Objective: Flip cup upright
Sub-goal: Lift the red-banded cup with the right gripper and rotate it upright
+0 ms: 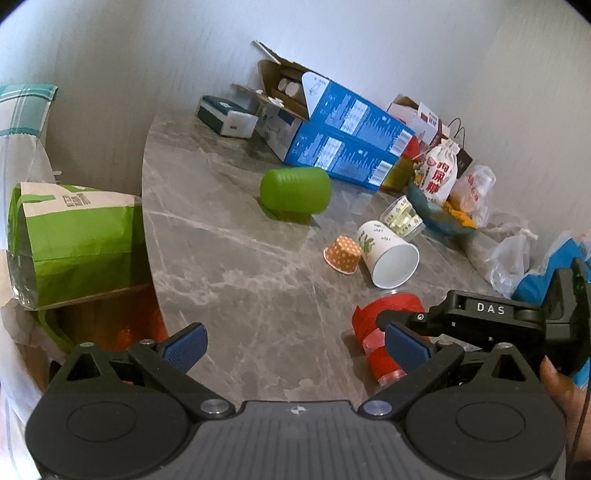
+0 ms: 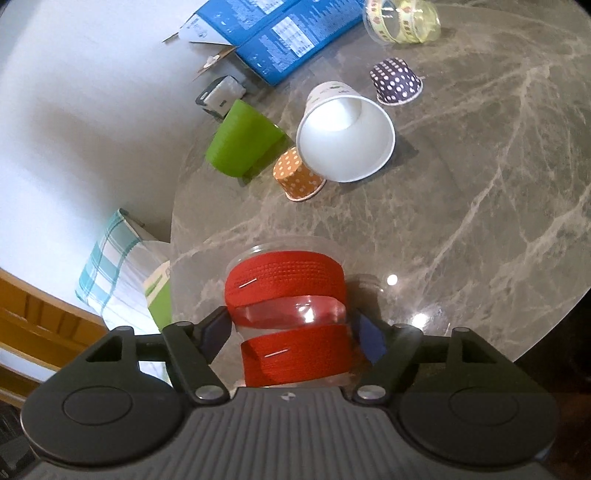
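A clear plastic cup wrapped in red bands [image 2: 291, 317] lies on its side on the grey marble table [image 2: 480, 221], mouth pointing away from me. My right gripper [image 2: 295, 336] is shut on the cup, one blue pad on each side. In the left wrist view the same cup [image 1: 376, 332] lies at the lower right with the right gripper [image 1: 388, 321] around it. My left gripper [image 1: 295, 350] is open and empty above the table's near edge, left of the cup.
A white paper cup [image 2: 343, 140], a green cup [image 2: 243, 144] and a clear cup [image 2: 402, 18] lie on their sides. Orange [image 2: 299, 177] and purple [image 2: 397, 81] dotted cups stand upside down. Blue boxes [image 1: 340, 140], bags and a bowl [image 1: 443, 214] line the back. A green bag [image 1: 74, 236] sits left of the table.
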Demonstrator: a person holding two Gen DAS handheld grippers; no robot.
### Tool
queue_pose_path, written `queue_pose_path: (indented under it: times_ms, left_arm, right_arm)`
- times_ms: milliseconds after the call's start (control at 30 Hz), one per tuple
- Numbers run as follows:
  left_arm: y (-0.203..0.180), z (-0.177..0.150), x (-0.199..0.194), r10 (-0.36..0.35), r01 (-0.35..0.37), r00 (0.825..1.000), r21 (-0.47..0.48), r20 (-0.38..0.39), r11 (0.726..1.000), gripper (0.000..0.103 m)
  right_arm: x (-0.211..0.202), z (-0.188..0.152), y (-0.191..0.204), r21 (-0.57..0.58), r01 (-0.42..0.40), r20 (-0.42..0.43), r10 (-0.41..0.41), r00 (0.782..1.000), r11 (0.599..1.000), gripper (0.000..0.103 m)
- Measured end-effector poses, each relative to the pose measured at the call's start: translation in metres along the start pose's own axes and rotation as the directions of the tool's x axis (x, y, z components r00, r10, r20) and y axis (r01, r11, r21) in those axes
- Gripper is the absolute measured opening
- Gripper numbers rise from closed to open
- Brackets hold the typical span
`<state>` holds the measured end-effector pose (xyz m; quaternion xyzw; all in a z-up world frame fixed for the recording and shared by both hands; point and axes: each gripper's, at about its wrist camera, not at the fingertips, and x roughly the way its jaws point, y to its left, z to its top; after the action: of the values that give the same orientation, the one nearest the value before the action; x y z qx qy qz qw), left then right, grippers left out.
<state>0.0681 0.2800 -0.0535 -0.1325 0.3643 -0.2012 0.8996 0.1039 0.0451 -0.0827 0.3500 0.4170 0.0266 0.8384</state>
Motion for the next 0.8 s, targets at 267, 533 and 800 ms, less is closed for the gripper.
queue_pose_path:
  times_ms: [267,533,800]
  left_arm:
    - [-0.007,-0.001,0.008,0.015,-0.015,1.0,-0.002,-0.026,1.0,0.103]
    - [-0.024,0.005,0.038,-0.052,0.043,0.988,-0.063,-0.146,0.997,0.102]
    - [-0.044,0.009,0.063,0.064,-0.081,0.973,-0.066,-0.221,0.995,0.096]
  right_arm:
    - [-0.005,0.003,-0.006,-0.003,-0.044,0.006,0.044,0.999,0.999,0.084]
    - [-0.024,0.01,-0.018,0.011,-0.107,0.062,0.106,0.992,0.994,0.091]
    - [-0.059,0.009,-0.041,-0.074,-0.022,0.173,0.034,0.984,0.997,0.102]
